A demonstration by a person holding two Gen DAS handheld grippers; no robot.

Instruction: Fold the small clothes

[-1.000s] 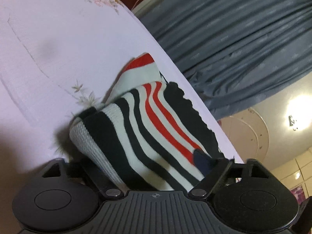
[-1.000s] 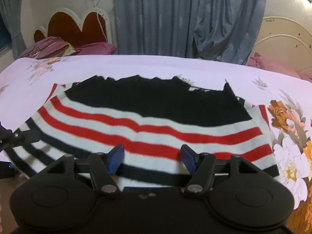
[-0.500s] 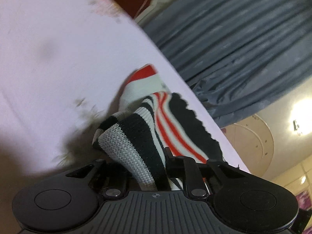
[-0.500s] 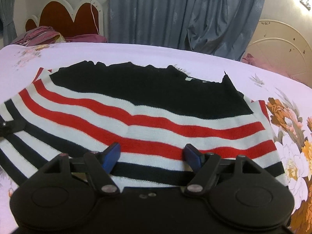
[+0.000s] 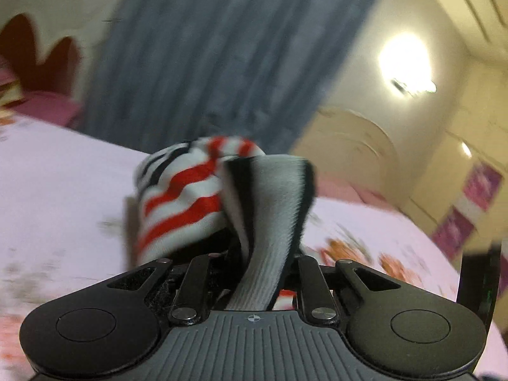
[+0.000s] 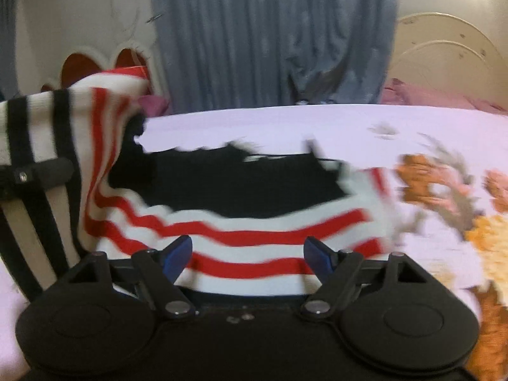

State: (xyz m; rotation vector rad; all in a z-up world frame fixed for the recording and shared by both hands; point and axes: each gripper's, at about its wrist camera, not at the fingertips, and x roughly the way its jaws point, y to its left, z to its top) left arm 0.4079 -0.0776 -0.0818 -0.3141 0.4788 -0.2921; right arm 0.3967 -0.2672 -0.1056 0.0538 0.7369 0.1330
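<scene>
A small knitted sweater (image 6: 254, 231) with black, white and red stripes lies on the bed (image 6: 317, 120). My left gripper (image 5: 257, 254) is shut on the sweater's left edge (image 5: 266, 222) and holds it lifted off the bed; the fingertips are hidden by the cloth. In the right wrist view that raised edge (image 6: 63, 133) hangs at the left with the left gripper (image 6: 31, 174) in it. My right gripper (image 6: 250, 254) is open, its blue fingertips (image 6: 179, 252) low over the sweater's near hem, holding nothing.
The bed has a pale pink sheet with orange flowers (image 6: 444, 190) at the right. Grey curtains (image 6: 270, 31) hang behind it. A red and white headboard (image 6: 95, 63) and pink pillows (image 6: 428, 95) are at the far side.
My left gripper closed on the sweater's left edge and lifted it up and over toward the right. My right gripper stayed open over the near hem.
</scene>
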